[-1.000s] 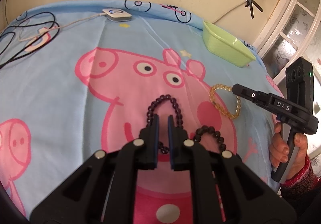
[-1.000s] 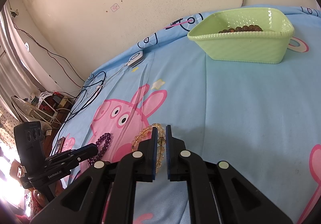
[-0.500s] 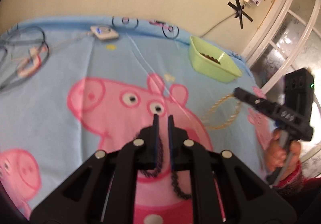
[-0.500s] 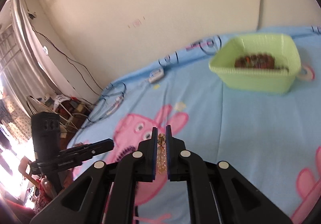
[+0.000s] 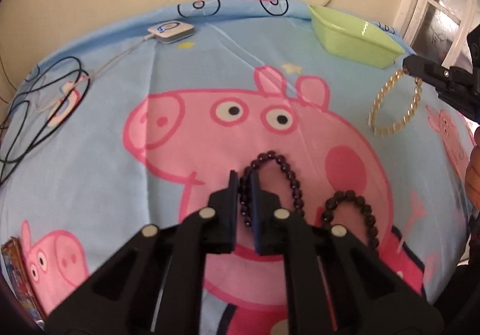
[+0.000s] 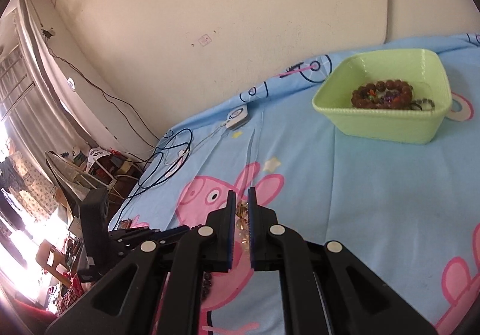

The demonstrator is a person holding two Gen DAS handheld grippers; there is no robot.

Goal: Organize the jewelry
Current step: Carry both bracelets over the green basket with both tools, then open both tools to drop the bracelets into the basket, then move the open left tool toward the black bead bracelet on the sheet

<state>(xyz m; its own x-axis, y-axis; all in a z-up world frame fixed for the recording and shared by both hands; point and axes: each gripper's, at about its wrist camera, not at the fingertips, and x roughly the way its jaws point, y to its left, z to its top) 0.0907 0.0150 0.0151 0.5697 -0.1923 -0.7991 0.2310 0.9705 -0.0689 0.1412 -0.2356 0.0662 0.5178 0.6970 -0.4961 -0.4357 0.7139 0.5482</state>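
Left wrist: no legible writing anywhere

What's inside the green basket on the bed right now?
The green basket holds a brown beaded bracelet over some multicoloured beads, with a darker strand at its right. The near wall hides the basket floor in front, so anything there cannot be seen.

Right gripper (image 6: 241, 209) fingers (image 6: 229, 221) pinch amber bracelet (image 6: 242, 225) before green basket (image 6: 387, 125).

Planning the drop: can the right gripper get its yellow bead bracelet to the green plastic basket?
Probably yes: the right gripper holds the yellow bead bracelet lifted, and bare bedsheet lies before the green plastic basket.
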